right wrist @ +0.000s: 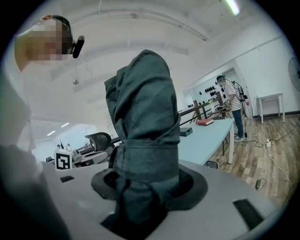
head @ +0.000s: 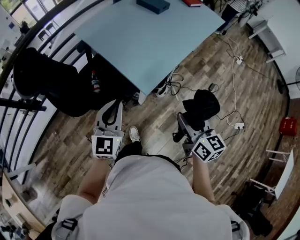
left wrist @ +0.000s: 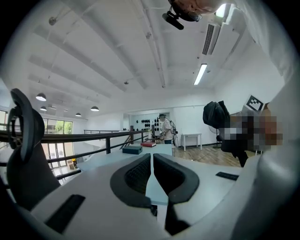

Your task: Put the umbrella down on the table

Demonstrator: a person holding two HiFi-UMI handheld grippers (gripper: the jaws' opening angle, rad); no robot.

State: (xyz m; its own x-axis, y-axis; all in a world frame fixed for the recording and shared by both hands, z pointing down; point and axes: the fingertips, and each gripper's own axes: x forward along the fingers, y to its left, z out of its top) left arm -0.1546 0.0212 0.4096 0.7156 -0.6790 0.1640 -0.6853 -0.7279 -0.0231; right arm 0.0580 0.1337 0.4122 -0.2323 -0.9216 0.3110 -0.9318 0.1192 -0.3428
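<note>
A dark folded umbrella (head: 201, 104) stands upright between the jaws of my right gripper (head: 187, 123), over the wooden floor just short of the table's near corner. In the right gripper view the umbrella (right wrist: 143, 117) fills the middle, and the right gripper (right wrist: 147, 180) is shut on its strapped lower part. The light blue table (head: 140, 42) lies ahead, and its top also shows in the right gripper view (right wrist: 206, 138). My left gripper (head: 114, 105) points at the table's near edge. In its own view the left gripper (left wrist: 152, 158) is shut with nothing between its pads.
A dark box (head: 153, 4) and a red book (head: 192, 2) lie at the table's far end. A black office chair (head: 42, 77) and a railing (head: 28, 37) stand to the left. Cables and a power strip (head: 239, 125) lie on the floor. A person (right wrist: 229, 101) stands by the table's far end.
</note>
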